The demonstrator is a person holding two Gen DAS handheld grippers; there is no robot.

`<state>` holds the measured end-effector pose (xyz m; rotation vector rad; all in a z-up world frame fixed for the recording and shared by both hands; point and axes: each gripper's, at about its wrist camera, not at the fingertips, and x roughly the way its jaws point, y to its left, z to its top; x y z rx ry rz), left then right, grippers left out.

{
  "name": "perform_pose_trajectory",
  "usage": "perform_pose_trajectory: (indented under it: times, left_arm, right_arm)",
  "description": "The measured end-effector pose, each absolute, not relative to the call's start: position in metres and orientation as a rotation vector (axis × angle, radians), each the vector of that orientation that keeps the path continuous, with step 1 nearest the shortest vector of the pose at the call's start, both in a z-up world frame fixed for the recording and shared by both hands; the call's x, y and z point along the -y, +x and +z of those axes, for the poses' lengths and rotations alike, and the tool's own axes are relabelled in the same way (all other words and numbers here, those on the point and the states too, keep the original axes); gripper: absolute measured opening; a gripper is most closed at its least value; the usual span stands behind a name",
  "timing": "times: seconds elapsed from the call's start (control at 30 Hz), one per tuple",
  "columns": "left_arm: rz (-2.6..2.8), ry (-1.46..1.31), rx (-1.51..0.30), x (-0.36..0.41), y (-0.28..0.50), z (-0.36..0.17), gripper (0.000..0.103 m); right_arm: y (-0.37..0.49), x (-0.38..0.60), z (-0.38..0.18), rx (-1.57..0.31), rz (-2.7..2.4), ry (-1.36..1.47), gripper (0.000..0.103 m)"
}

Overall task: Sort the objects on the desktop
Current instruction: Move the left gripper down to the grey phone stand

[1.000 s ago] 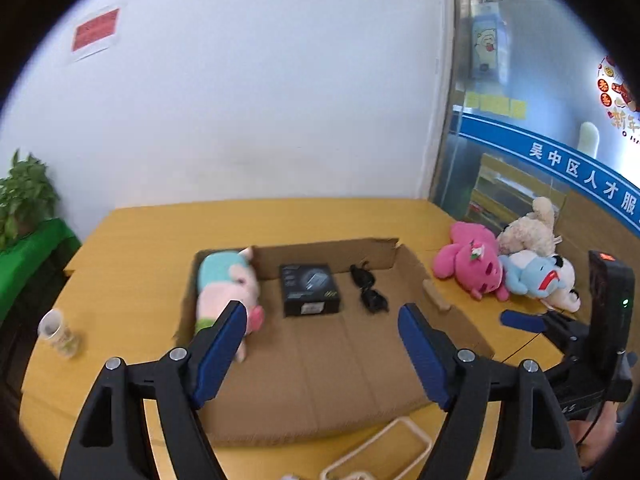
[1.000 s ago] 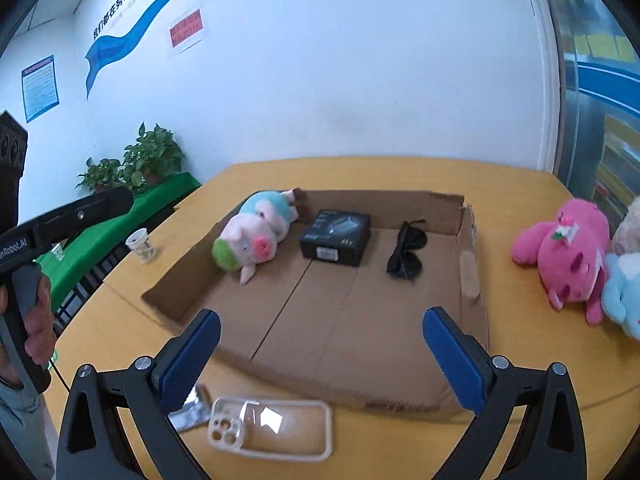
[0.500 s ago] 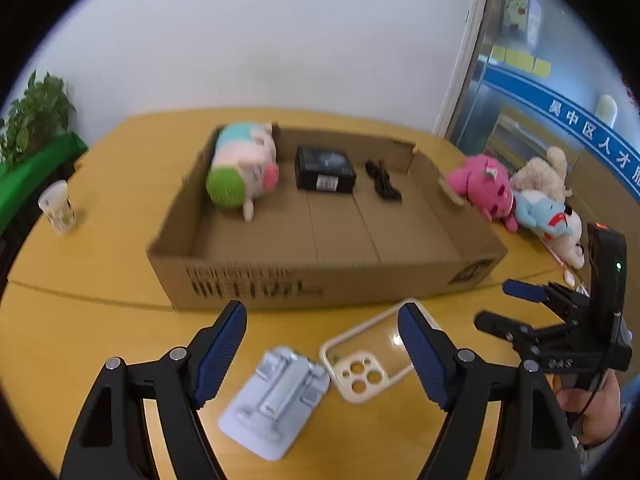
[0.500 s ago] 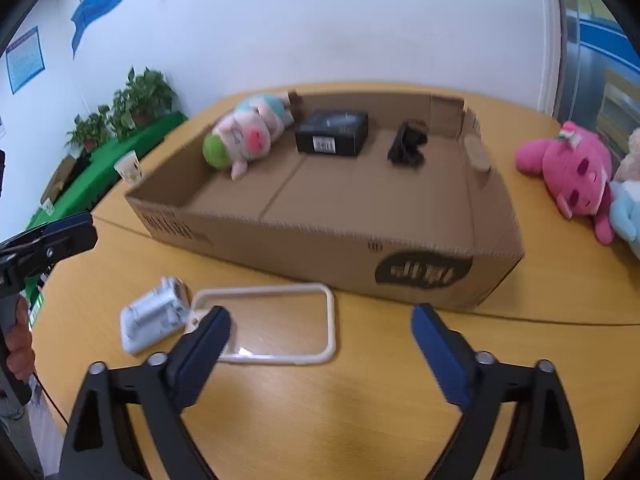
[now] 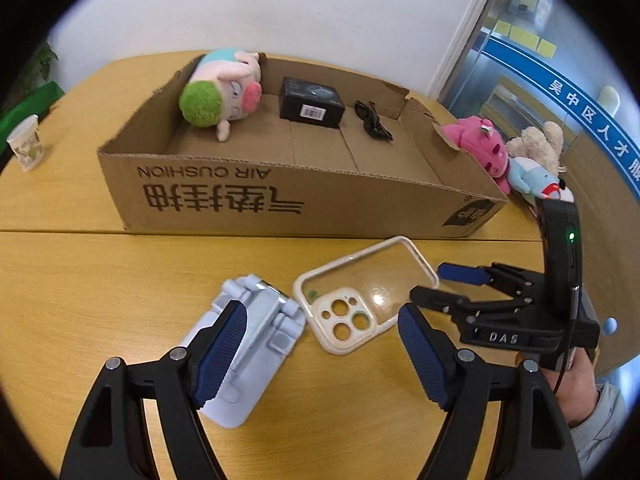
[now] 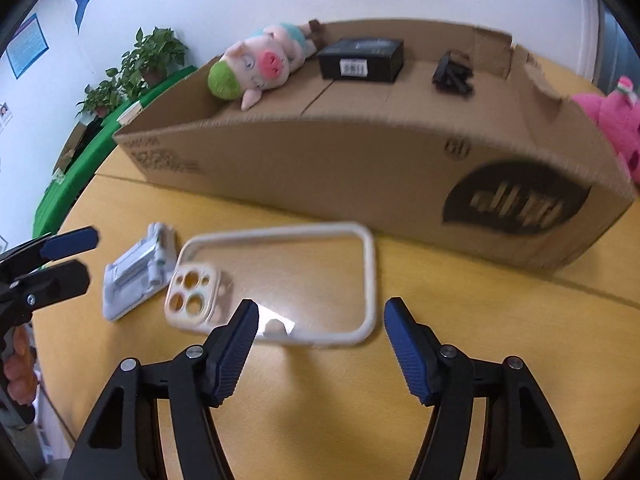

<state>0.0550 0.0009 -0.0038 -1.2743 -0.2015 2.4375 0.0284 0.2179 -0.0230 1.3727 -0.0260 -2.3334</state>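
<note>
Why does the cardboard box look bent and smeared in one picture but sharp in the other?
Right wrist view: the fisheye lens bows the cardboard box into an arch, and motion blur smears its printing and the phone case, which shows glare. Left wrist view: crisp, the box lettering readable; only the dark edges curve.

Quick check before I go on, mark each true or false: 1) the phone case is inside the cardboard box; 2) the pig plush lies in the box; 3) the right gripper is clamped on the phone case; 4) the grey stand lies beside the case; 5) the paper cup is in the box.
1) False: the phone case lies on the table in front of the cardboard box.
2) True: pig plush.
3) False: the right gripper has been closing, but its jaws stand apart, gripping nothing.
4) True: grey stand.
5) False: the paper cup stands on the table outside.
</note>
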Motion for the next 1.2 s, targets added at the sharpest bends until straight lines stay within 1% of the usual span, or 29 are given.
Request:
perform_pose_trajectory:
  times: [0.13, 0.2, 0.23, 0.3, 0.43, 0.57, 0.77, 0.83, 0.87, 0.9, 0.93, 1.07, 1.2]
  left_arm:
    - [2.355, -1.268, 0.245, -0.002, 0.050, -0.011, 0.078]
    - [2.345, -1.273, 0.231, -0.003, 0.046, -0.013, 0.078]
    - [2.344, -1.280, 0.229, -0.001, 0.044, -0.014, 0.078]
    - [2.329, -1.289, 0.222, 0.002, 0.043, -0.017, 0.078]
    - [2.371, -1.306, 0.148, 0.019, 0.052, -0.021, 0.078]
    - [2.423, -1.370, 0.122, 0.045, 0.058, -0.031, 0.078]
    - [2.399, -1.453, 0.130, 0.061, 0.055, -0.051, 0.078]
    - [2.384, -1.456, 0.133, 0.061, 0.055, -0.054, 0.076]
    - [2.387, -1.447, 0.105, 0.060, 0.057, -0.054, 0.075]
    - [2.394, -1.448, 0.081, 0.059, 0.057, -0.054, 0.070]
    - [2.412, -1.444, 0.057, 0.060, 0.058, -0.054, 0.060]
    - [2.383, -1.432, 0.131, 0.074, 0.056, -0.054, 0.058]
    - [2.357, -1.417, 0.078, 0.081, 0.058, -0.054, 0.058]
  right_arm:
    - [0.057, -0.221, -0.022, 0.076, -2.238, 1.365, 0.070]
    - [0.068, -0.225, -0.019, 0.048, -2.268, 1.359, 0.081]
    - [0.070, -0.229, -0.018, 0.048, -2.285, 1.362, 0.082]
    - [0.070, -0.240, -0.015, 0.077, -2.313, 1.370, 0.082]
    - [0.072, -0.245, -0.011, 0.122, -2.311, 1.376, 0.084]
    - [0.077, -0.217, -0.012, 0.071, -2.245, 1.350, 0.084]
    - [0.079, -0.172, -0.014, 0.018, -2.203, 1.319, 0.084]
    - [0.081, -0.163, -0.012, -0.007, -2.198, 1.308, 0.084]
    - [0.083, -0.159, -0.011, -0.021, -2.195, 1.301, 0.084]
    - [0.084, -0.156, -0.010, -0.032, -2.194, 1.295, 0.084]
    - [0.085, -0.154, -0.009, -0.039, -2.193, 1.291, 0.084]
    - [0.084, -0.153, -0.007, -0.035, -2.198, 1.286, 0.084]
    - [0.079, -0.148, -0.005, -0.050, -2.192, 1.287, 0.085]
